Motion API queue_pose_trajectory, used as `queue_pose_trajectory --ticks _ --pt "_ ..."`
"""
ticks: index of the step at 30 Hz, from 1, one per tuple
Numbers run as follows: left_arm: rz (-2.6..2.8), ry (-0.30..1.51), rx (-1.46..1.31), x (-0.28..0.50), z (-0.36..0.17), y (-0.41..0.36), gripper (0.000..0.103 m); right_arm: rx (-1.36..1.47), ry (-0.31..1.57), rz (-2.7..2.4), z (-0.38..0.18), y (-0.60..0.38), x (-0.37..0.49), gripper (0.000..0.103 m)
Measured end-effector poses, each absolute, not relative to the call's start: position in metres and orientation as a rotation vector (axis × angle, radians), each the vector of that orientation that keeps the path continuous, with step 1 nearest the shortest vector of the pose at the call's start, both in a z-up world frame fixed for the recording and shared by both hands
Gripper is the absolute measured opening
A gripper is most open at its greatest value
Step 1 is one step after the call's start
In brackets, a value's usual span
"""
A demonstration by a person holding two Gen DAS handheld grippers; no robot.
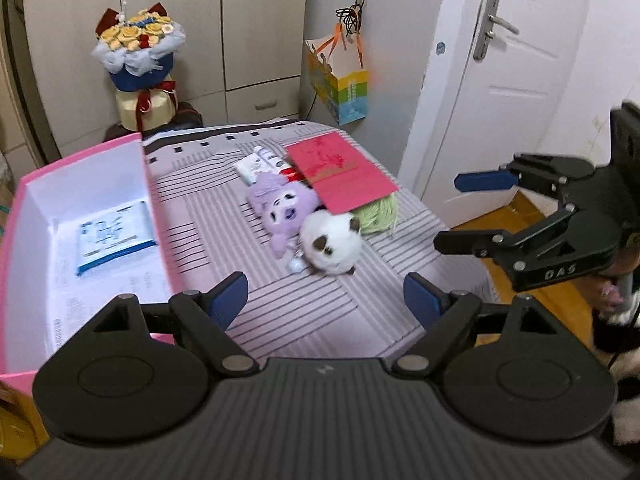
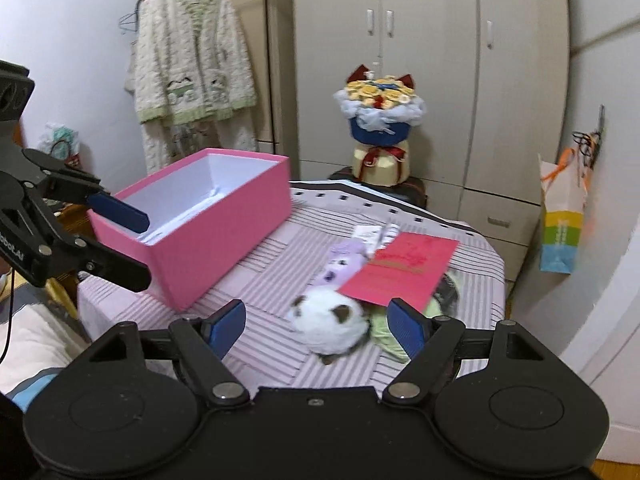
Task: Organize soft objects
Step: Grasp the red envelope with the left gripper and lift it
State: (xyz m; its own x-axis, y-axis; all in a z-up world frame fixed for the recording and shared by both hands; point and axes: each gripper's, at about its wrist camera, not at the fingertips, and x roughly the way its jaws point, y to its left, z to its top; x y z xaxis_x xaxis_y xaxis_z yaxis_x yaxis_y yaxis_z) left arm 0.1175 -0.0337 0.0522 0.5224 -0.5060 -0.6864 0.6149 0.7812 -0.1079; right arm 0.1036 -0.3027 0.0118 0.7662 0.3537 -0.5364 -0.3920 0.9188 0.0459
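Soft toys lie in a heap on the striped cloth [image 1: 320, 320] ahead of both grippers. Nearest, straight beyond the left gripper [image 1: 326, 298], whose jaws stand wide apart with nothing between them, sits a white plush with brown patches [image 1: 332, 246]. In the right wrist view the same toy lies just past the right gripper [image 2: 318, 326], between the lines of its spread blue pads [image 2: 224, 326], which touch nothing. Just behind the white plush, touching it, lies a purple plush [image 1: 284, 206]. To the right of both, a green yarn-like bundle [image 1: 380, 212] peeks out from under a red envelope [image 1: 340, 174]. That envelope rests tilted on top of the pile, covers part of the purple and green pieces, and its lower edge overhangs the white plush. Behind the envelope lie two small white tubes or packets [image 1: 258, 164]; their print is too blurred to read.

Left of the left gripper stands an open pink box [image 1: 154, 200] with white walls and a printed blue-and-white sheet [image 1: 114, 236] on its floor. Farther off, beyond the table's far edge, a bouquet [image 1: 138, 46] stands before the cupboards [image 1: 240, 20]. A coloured paper bag [image 1: 344, 88] hangs on the wall to the right, next to a white door [image 1: 520, 80].
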Motion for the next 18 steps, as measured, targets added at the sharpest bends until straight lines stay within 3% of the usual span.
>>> queue_pose_trajectory --ticks 6,9,11,15,18 --pt "-0.686 0.771 0.070 0.150 0.037 -0.052 0.082 -0.005 0.550 0.367 0.000 -0.331 0.129 0.082" --pt "-0.677 0.785 0.014 0.167 0.027 -0.059 0.075 0.033 0.552 0.366 -0.006 -0.340 0.143 0.081" --pt "-0.677 0.779 -0.014 0.178 0.020 -0.065 0.075 0.061 0.560 0.372 -0.012 -0.345 0.152 0.076" --pt "-0.676 0.766 -0.061 0.196 0.007 -0.077 0.064 0.094 0.600 0.370 -0.027 -0.347 0.175 0.050" --pt "-0.677 0.762 -0.103 0.210 -0.003 -0.085 0.060 0.113 0.612 0.345 -0.036 -0.348 0.189 0.039"
